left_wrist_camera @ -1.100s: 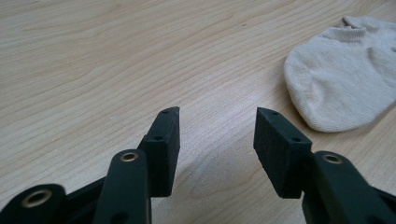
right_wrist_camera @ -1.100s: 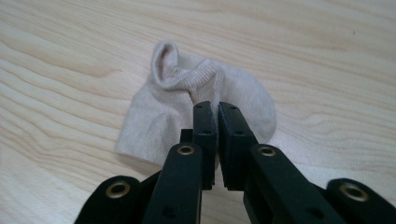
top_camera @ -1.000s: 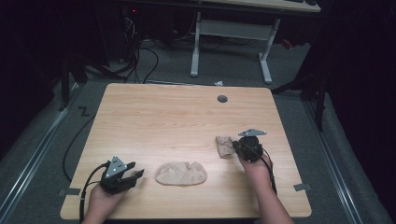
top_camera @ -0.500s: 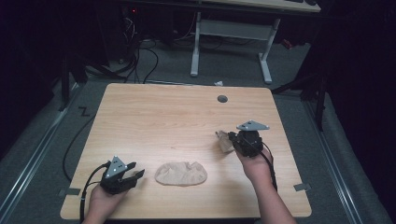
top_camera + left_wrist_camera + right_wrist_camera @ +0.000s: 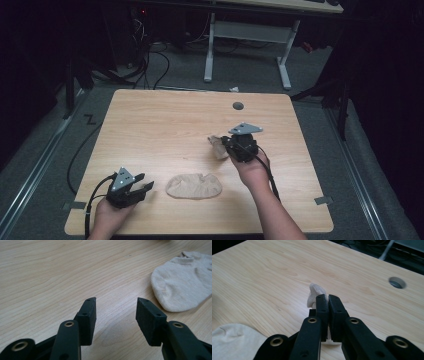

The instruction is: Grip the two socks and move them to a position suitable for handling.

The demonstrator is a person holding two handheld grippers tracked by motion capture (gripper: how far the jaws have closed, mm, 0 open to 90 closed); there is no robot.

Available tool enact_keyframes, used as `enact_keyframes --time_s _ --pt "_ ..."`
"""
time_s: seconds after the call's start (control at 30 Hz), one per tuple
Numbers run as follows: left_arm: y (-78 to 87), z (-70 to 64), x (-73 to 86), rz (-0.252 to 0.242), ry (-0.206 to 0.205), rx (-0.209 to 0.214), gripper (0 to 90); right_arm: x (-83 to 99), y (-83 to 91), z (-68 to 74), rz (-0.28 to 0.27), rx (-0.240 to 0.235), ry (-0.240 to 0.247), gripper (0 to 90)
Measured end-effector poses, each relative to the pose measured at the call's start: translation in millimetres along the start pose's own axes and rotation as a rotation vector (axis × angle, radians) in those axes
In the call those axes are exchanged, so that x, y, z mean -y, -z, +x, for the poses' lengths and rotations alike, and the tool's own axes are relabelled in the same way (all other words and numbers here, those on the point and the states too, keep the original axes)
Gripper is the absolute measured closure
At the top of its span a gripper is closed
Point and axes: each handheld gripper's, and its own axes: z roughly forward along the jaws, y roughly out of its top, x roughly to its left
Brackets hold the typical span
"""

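Right gripper [image 5: 226,145] pinches one sock [image 5: 217,146]; left gripper [image 5: 144,186], spread wide, sits beside another sock [image 5: 194,185].

Held sock [image 5: 316,294] mostly hidden behind right hand-held gripper [image 5: 327,298] jaws; flat sock [image 5: 183,280] cut off, perhaps half.

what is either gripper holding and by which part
The right gripper is shut on a beige sock, pinching a bunched fold; which part cannot be told. The left gripper is open, empty.

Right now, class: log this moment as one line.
right gripper: shut on lifted sock | left gripper: open | second sock: flat on table
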Motion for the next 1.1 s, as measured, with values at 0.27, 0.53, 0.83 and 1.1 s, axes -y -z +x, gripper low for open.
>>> enact_keyframes --time_s 0.27,0.53,0.83,1.1 --pt "2.3 2.4 0.4 -0.008 0.009 0.001 51.3 -24.0 -36.5 45.7 -0.012 -0.094 0.053 87.7" --pt "5.1 5.0 0.6 -0.014 0.013 0.0 51.3 -63.6 -57.2 96.9 -0.074 -0.203 0.107 87.7" --pt "4.1 3.9 0.2 -0.014 0.012 0.003 51.3 -53.0 -62.5 83.1 -0.046 -0.176 0.076 87.6" --pt "1.1 1.7 -0.1 -0.006 0.01 0.005 51.2 3.4 -70.1 32.9 0.056 -0.092 -0.045 87.4"
